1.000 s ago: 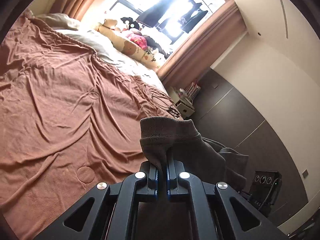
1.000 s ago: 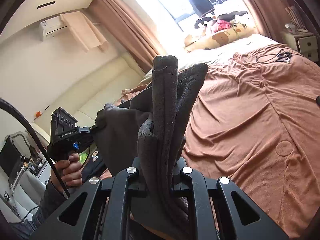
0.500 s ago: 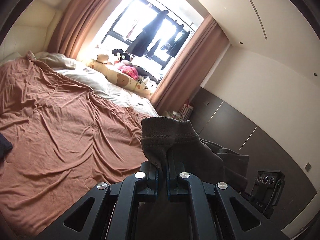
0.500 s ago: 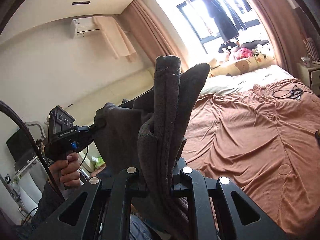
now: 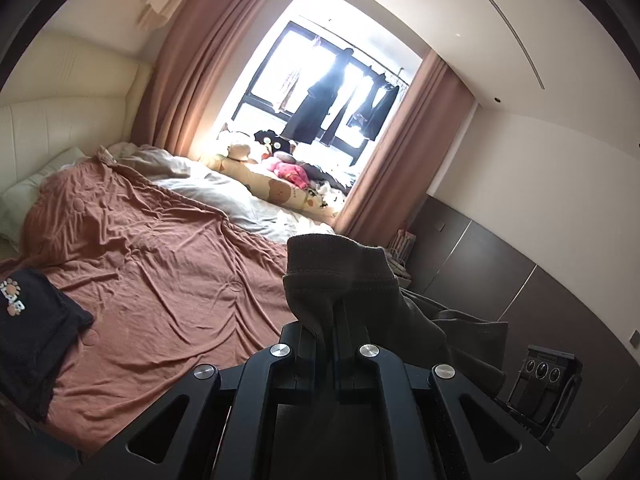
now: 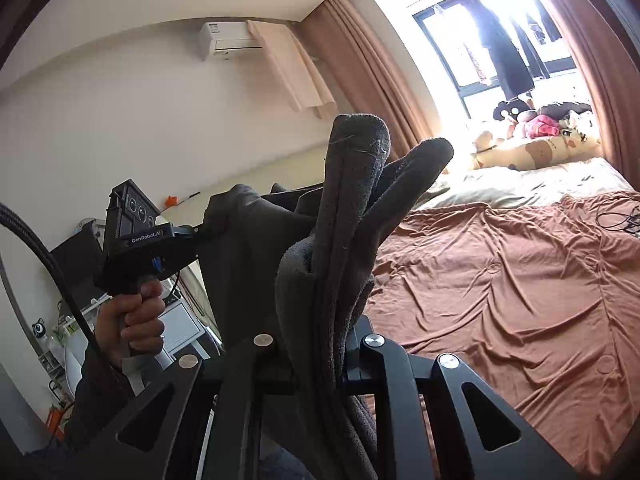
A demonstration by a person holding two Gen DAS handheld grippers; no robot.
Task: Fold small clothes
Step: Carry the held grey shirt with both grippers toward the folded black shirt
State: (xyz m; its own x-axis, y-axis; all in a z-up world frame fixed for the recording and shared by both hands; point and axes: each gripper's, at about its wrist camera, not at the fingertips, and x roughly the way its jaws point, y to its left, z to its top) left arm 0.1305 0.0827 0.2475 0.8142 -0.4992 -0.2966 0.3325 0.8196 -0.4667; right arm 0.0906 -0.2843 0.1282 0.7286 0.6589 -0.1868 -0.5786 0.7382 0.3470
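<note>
**Grey garment held aloft between both claws; folding not yet begun**

I find both claws clamped on one dark grey garment (image 5: 360, 280), which hangs in the air above the near edge of the bed. My left gripper (image 5: 335, 320) has its jaws nearly together on a hemmed corner of the cloth; the stitched edge stands up just beyond the fingertips. My right gripper (image 6: 340, 320) is closed on a thicker bunch, several layers of the fabric rising in two rounded lobes past the jaws. In the right wrist view the cloth runs leftward from that bunch to the left unit, which the person's hand (image 6: 132, 320) grips by its handle, so the garment is stretched between the two holds and touches nothing below that I can see.

The brown bedspread (image 5: 160, 280) lies rumpled but bare across its middle. A black garment with a printed motif (image 5: 36, 328) lies at the near left edge of the bed; whether it is folded or merely dropped I cannot tell.

My assessment: the grey piece is picked up and spread, and that is all that is done with it. No crease is set. Laying it flat on the bedspread, folding it and setting it aside all remain.
</note>
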